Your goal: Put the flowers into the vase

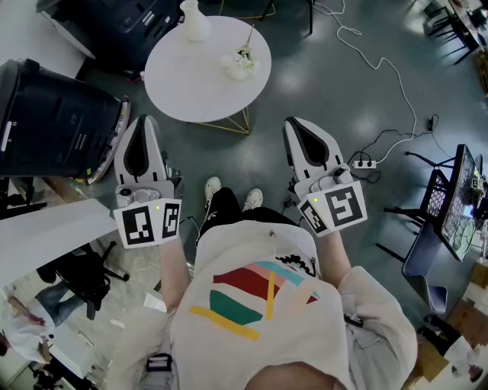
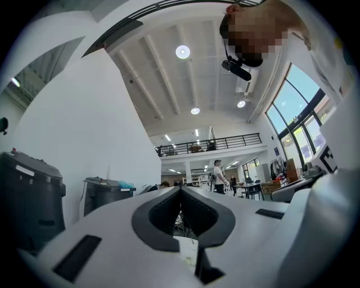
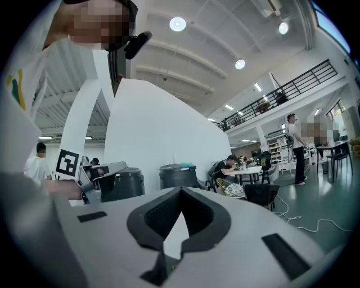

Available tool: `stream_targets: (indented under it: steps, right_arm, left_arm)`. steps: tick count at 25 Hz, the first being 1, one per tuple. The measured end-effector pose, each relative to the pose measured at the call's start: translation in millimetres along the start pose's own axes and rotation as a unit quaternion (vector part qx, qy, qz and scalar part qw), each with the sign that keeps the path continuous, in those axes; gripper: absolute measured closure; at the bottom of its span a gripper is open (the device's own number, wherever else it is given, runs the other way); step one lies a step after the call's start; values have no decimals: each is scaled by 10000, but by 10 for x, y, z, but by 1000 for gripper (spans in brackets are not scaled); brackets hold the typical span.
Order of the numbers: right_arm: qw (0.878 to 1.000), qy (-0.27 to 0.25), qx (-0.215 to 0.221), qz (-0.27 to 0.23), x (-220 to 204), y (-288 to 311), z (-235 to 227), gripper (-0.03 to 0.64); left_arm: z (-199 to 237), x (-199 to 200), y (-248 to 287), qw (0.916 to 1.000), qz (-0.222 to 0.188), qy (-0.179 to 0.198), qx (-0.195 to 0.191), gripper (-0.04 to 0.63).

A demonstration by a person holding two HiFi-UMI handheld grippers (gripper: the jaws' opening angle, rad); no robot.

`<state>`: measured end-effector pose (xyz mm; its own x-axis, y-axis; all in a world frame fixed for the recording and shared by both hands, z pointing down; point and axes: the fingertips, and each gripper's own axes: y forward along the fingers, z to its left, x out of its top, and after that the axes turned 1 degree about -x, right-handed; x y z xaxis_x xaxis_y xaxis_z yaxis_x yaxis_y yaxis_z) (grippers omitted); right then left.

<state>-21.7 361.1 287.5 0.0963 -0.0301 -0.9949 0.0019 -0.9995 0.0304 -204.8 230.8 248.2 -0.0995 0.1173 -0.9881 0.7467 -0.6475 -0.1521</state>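
A white vase [image 1: 195, 21] stands at the far edge of a round white table [image 1: 175, 84]. A small bunch of white flowers [image 1: 241, 62] with a thin stem lies on the table's right side. Both grippers are held level in front of the person, short of the table and apart from it. My left gripper [image 1: 142, 120] [image 2: 180, 188] has its jaws closed tip to tip with nothing between them. My right gripper [image 1: 293, 122] [image 3: 180, 190] is shut and empty too. Through the gap under each pair of jaws only a sliver of white surface shows.
Large black bins [image 1: 53, 122] stand to the left of the table. A white cable and power strip [image 1: 362, 163] lie on the floor to the right, near a black chair [image 1: 431, 198]. A white desk [image 1: 46, 228] is at the left. People sit and stand far off.
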Motion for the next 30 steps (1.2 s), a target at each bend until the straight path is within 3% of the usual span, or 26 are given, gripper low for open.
stream_targets:
  steps: [13, 22, 30]
  right_arm:
    - [9995, 226, -205, -76, 22, -71, -93, 606]
    - [9995, 295, -26, 95, -182, -65, -57, 606]
    - [9996, 219, 37, 144, -240, 202, 8, 606]
  left_arm:
    - [42, 120, 56, 9999, -38, 129, 35, 589]
    - [161, 158, -166, 9988, 14, 304, 387, 589]
    - [469, 5, -23, 9985, -57, 103, 538, 589]
